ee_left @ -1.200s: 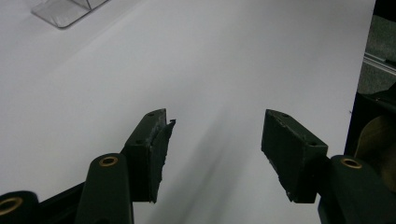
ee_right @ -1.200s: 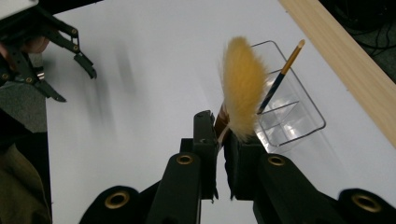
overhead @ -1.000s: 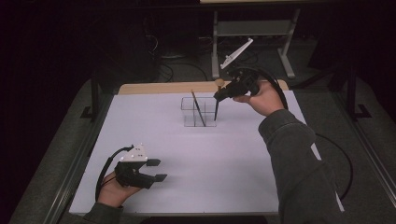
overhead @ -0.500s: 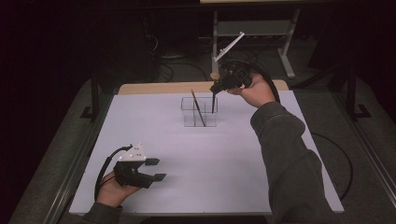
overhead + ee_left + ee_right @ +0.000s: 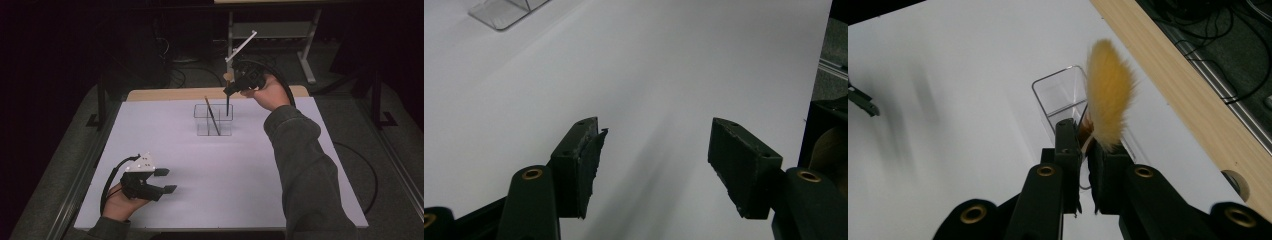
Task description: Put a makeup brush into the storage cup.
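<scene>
My right gripper is shut on a brush with a dark handle that hangs straight down. Its yellow bristle tuft sticks up past the jaws. The handle's lower end is at the right half of a clear two-compartment container; I cannot tell whether it is inside. A second brush leans in that container. In the right gripper view the container lies just beyond my right gripper. My left gripper rests open near the front left; between the jaws of the left gripper is bare white table.
The white tabletop ends in a wooden strip at the back. Dark floor with cables and a metal stand lies beyond. A corner of the clear container shows far off in the left gripper view.
My right hand has carried the brush a little to the left and farther back, over the container. The left hand and its gripper have stayed put.
</scene>
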Action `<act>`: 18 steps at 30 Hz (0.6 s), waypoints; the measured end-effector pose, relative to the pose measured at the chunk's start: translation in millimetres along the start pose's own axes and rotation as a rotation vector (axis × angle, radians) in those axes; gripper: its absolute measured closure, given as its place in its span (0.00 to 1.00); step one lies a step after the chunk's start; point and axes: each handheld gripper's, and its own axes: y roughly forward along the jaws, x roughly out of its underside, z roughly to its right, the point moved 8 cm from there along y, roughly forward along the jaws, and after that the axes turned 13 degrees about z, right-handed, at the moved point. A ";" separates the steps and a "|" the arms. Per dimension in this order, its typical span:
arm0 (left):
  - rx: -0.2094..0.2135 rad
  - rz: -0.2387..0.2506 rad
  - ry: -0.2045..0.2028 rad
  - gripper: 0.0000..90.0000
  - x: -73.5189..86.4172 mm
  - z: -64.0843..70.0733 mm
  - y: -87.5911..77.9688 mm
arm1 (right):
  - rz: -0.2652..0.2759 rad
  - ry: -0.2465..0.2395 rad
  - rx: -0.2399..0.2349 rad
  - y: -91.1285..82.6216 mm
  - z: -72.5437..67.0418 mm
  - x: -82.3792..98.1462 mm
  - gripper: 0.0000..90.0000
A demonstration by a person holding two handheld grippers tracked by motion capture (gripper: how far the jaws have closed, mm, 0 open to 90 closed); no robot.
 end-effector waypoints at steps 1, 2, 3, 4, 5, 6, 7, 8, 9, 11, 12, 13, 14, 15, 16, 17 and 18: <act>0.000 0.002 0.002 0.41 -0.2 -0.3 -0.2 | 0.003 0.001 0.001 0.9 1.3 -0.1 0.92; 0.000 0.006 0.000 0.41 -0.5 -0.2 -0.2 | 0.004 0.001 0.007 1.7 2.6 0.0 0.92; -0.002 0.000 0.008 0.41 -0.3 -1.4 -1.1 | 0.004 0.002 0.010 2.1 3.4 -0.1 0.92; -0.002 0.003 0.007 0.41 -0.6 -1.6 -1.2 | 0.007 0.006 0.012 2.7 4.5 -0.2 0.92; -0.002 0.002 0.006 0.41 -0.3 -1.8 -1.5 | 0.008 0.010 0.016 3.3 5.7 -0.1 0.92; -0.001 0.003 0.004 0.41 -0.3 -1.7 -1.5 | 0.007 0.008 0.020 4.0 7.3 0.1 0.92; -0.001 0.001 0.006 0.41 -0.1 -1.8 -1.5 | 0.006 0.010 0.025 5.2 8.5 0.3 0.92; 0.000 0.000 0.007 0.41 0.1 -1.4 -1.0 | 0.004 0.013 0.023 6.6 9.2 0.6 0.92; 0.002 -0.004 0.005 0.41 0.8 -0.9 -0.6 | 0.001 0.015 0.027 8.1 9.8 0.8 0.92; 0.004 -0.003 0.005 0.41 1.1 -0.3 0.5 | -0.001 0.016 0.028 11.3 11.0 1.0 0.92; 0.003 -0.003 0.000 0.41 1.4 0.2 0.8 | -0.001 0.018 0.029 12.8 11.5 1.1 0.92; 0.003 -0.003 0.003 0.41 1.3 -0.1 0.7 | -0.003 0.018 0.027 14.5 11.9 1.2 0.92; 0.004 -0.002 0.005 0.41 1.1 -0.4 0.5 | -0.009 0.018 0.030 15.9 12.2 1.5 0.92; 0.003 -0.002 0.004 0.41 1.1 -0.6 0.4 | -0.010 0.015 0.036 17.2 13.1 1.5 0.92; 0.004 -0.002 0.005 0.41 1.3 -0.9 0.4 | -0.007 0.015 0.037 18.0 13.9 1.3 0.92; 0.002 -0.007 0.003 0.41 1.4 -1.2 -0.1 | -0.008 0.020 0.037 18.7 14.5 1.4 0.92; 0.002 -0.006 0.004 0.41 1.4 -1.3 0.0 | -0.009 0.017 0.042 19.3 15.4 1.6 0.92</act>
